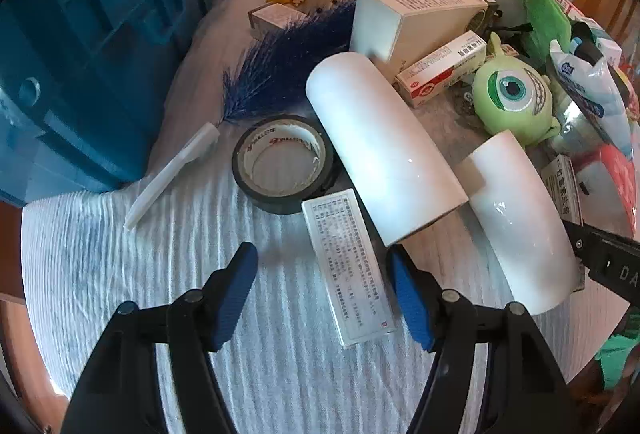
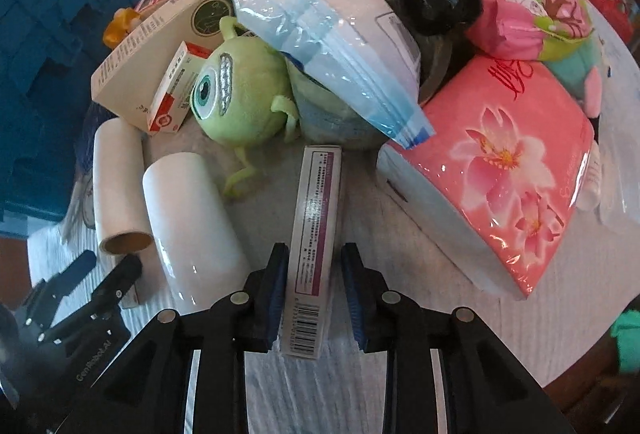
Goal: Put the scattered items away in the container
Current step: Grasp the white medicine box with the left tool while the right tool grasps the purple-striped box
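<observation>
Right tongs (image 2: 312, 294): I have them astride the long narrow box (image 2: 316, 234) lying flat on the surface (image 2: 420, 354); left pad touching, right pad apart.
Left tongs (image 1: 324, 294): apart around the flat printed box (image 1: 348, 270), not gripping.
Container: blue crate (image 1: 80, 53), far left.
Risk: one-sided contact could skew my box; white roll (image 1: 380, 149) crowds my left pad.

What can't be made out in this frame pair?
- Blue crate: cut off by both views' left edge; inside unseen.
- Right gripper around the long box: far pad's contact unclear.
- Box between the left gripper pads: print too small.
</observation>
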A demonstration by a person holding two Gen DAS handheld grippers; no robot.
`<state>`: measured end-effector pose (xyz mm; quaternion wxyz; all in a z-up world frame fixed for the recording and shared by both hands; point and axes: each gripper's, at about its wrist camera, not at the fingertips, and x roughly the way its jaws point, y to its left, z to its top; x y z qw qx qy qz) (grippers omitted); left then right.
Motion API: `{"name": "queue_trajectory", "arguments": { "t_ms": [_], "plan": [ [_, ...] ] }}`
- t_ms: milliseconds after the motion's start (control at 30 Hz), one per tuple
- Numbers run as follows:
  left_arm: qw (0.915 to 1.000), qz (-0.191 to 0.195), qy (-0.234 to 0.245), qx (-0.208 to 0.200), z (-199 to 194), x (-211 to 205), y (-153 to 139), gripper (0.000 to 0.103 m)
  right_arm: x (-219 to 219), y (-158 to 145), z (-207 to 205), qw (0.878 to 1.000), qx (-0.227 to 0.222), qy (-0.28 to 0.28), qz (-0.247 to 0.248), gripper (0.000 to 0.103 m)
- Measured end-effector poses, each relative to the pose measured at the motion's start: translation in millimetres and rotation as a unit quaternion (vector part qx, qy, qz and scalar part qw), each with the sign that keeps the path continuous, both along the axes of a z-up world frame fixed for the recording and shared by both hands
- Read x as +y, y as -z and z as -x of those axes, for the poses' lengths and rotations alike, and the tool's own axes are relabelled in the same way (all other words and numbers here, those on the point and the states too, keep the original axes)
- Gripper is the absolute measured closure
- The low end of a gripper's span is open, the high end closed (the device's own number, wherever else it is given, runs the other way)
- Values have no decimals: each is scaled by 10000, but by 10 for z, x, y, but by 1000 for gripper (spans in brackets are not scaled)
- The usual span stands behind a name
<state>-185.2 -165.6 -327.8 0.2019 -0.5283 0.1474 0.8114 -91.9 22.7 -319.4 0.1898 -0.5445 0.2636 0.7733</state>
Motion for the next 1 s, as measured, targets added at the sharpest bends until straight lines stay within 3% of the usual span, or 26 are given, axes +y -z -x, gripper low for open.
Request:
{"name": "queue_trajectory", "arguments": {
  "t_ms": [133,200,400,700,867,1000],
  "plan": [
    [10000,-69,22,-28,-24,15,-19,51,-34,-67,-23,9999,41,-124,-77,71],
    [9999,-85,106,-25,-47,41,-33,62,-66,-103,-25,9996,-6,-203,-194,72],
    [9998,-69,182,-15,-74,62,-58,74,-153,-204,-59,9971,-199,-390,-618,84],
    [9988,-116,237,401,-167,-15,-460,75,-102,-679,-316,9976,387,-549,-166,84],
    [9973,-355,218,604,-222,-117,-794,75,8,-1004,-444,9954,657,-671,-200,84],
    [9938,-436,246,997,-342,64,-1137,75,19,-1371,-577,9914,980,-822,-294,84]
  ]
}}
